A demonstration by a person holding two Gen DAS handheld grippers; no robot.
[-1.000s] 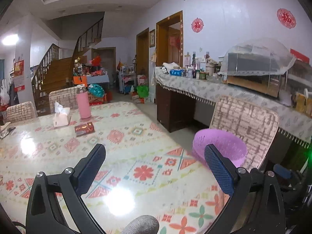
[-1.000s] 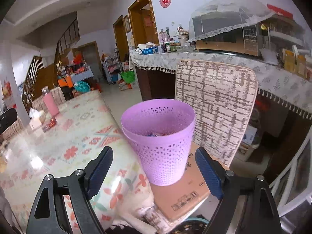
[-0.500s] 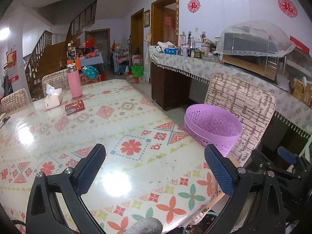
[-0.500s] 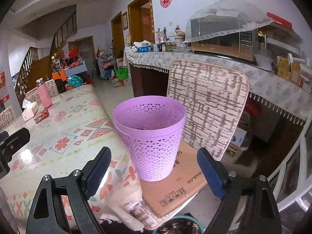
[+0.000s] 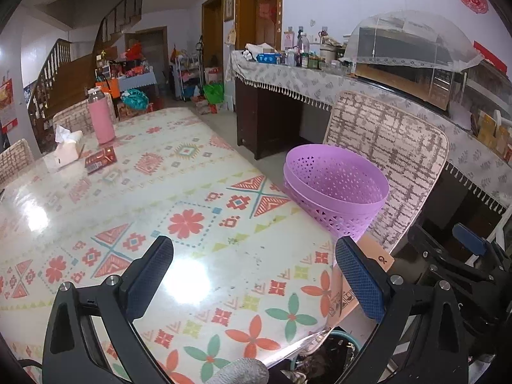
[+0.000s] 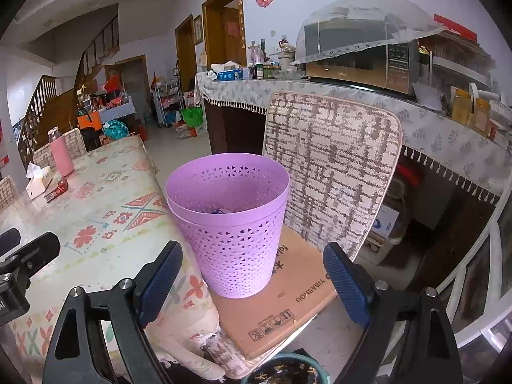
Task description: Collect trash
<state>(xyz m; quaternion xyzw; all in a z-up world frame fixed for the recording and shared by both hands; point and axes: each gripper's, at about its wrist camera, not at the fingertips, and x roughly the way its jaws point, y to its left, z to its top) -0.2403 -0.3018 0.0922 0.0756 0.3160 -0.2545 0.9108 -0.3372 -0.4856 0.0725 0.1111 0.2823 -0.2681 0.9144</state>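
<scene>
With both hand-held grippers, left (image 5: 254,275) and right (image 6: 252,280), spread empty beside the purple wastebasket (image 6: 228,224), your collecting remains ahead.

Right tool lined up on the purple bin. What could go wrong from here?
1. The purple bin stands on a loose sheet of cardboard on the chair seat; a push from the open right tool might slide or tip it.
2. It looks like two nested bins; a rim grip may lift only one.
3. The left tool is close beside the right one; they could collide.
</scene>
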